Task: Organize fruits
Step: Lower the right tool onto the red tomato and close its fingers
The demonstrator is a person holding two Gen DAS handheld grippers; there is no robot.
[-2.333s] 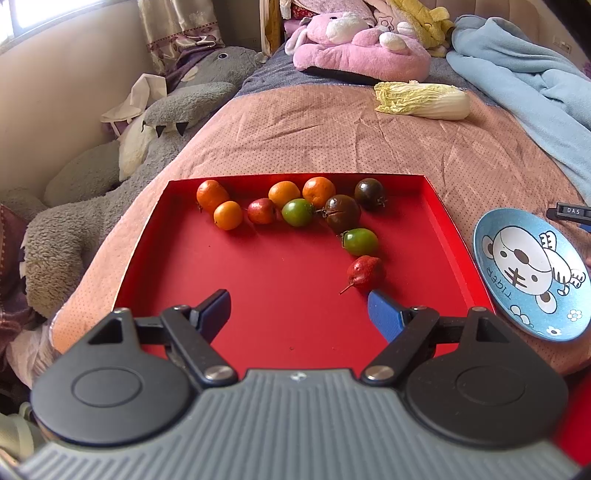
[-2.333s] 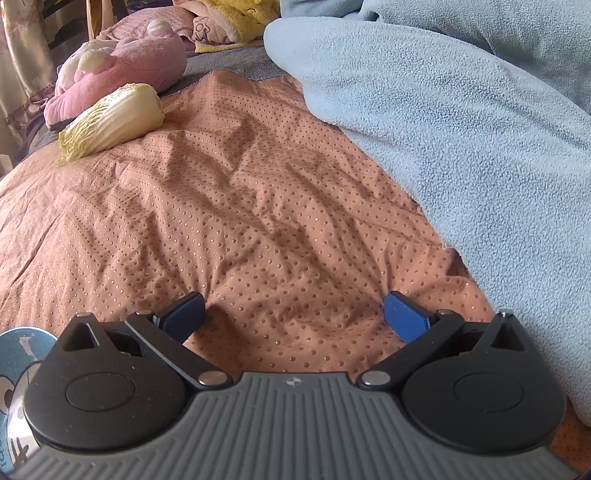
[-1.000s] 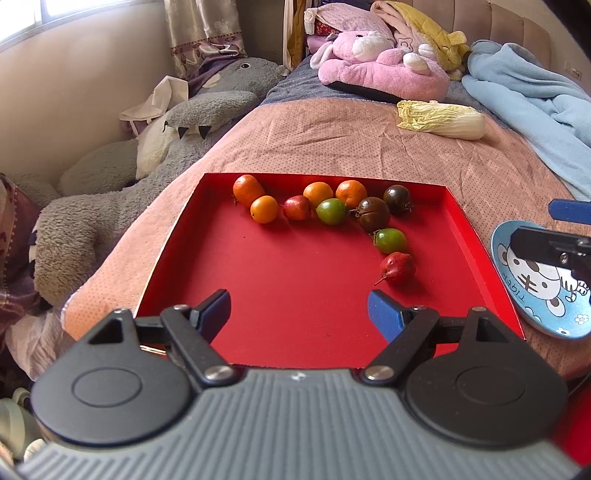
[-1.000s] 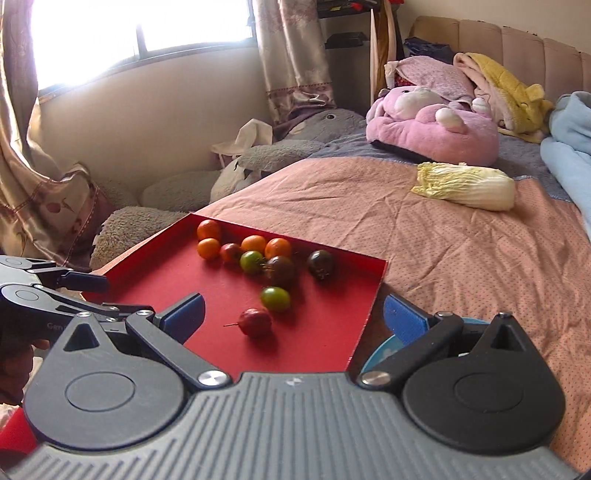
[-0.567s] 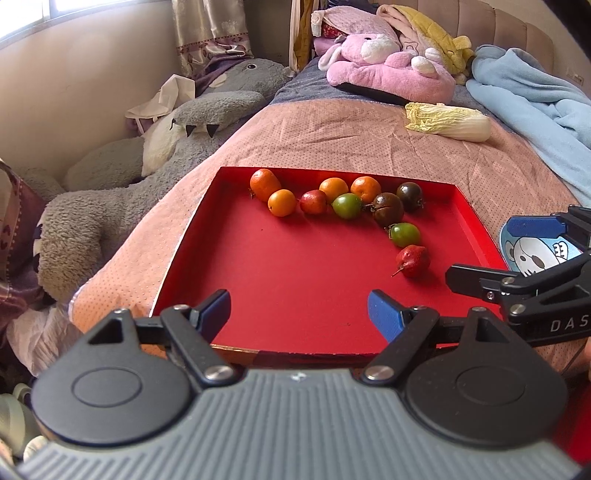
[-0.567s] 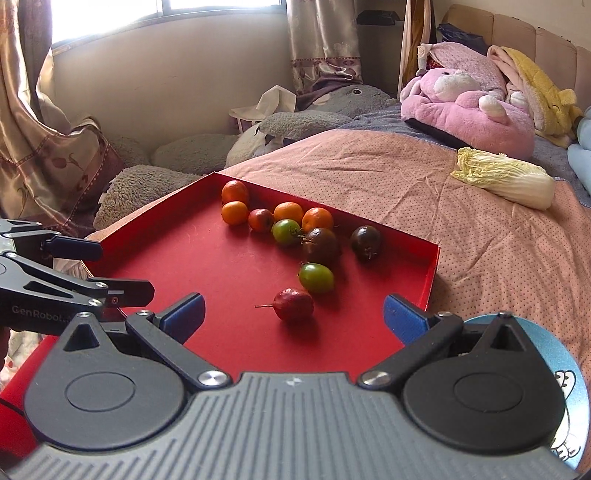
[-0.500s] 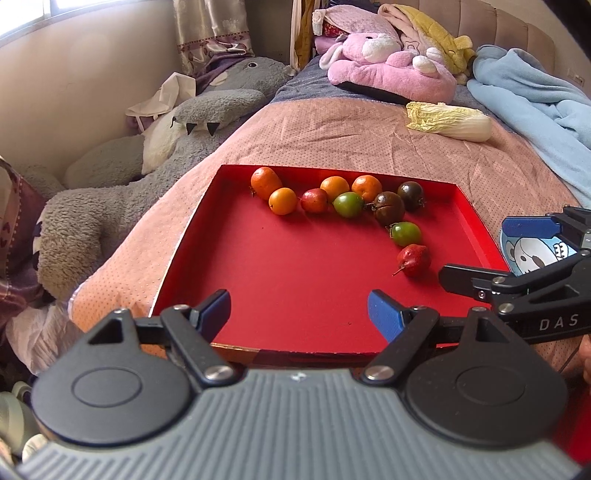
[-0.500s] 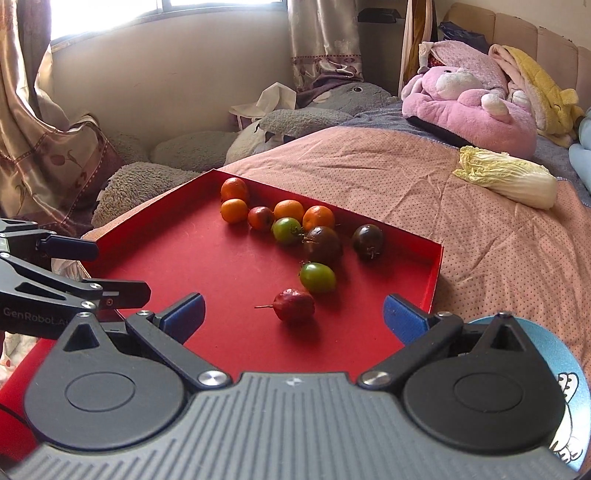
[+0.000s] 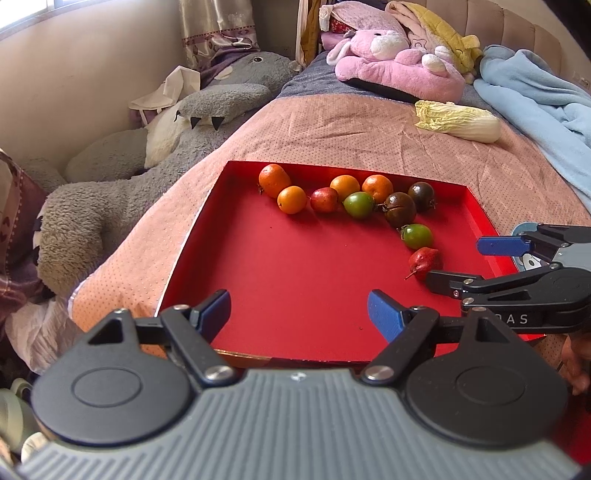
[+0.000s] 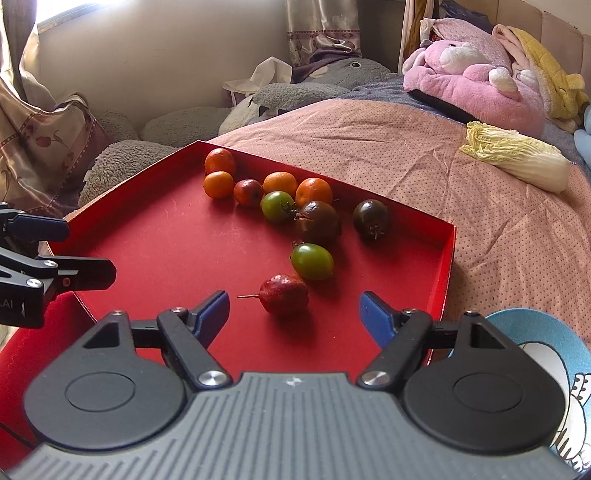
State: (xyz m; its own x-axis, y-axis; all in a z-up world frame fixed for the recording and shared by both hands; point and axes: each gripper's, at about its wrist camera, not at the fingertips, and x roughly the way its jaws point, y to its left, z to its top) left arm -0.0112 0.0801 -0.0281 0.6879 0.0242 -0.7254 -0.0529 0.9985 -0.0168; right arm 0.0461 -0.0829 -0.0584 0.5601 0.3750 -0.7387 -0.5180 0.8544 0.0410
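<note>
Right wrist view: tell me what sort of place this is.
Most likely a bedroom. The red tray of fruit sits on a bed with a pink dotted bedspread, a pink plush rabbit lies near a padded headboard, and curtains hang at the window.

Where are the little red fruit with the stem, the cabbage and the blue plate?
red fruit (image 10: 283, 298), right wrist view, its body.
cabbage (image 10: 517, 159), right wrist view, its middle.
blue plate (image 10: 546, 334), right wrist view, its rim.

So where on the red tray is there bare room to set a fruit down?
The red tray is bare across its near and left part, between the left wall and the red fruit. Crowded along the far wall, from the orange to the dark tomato.
</note>
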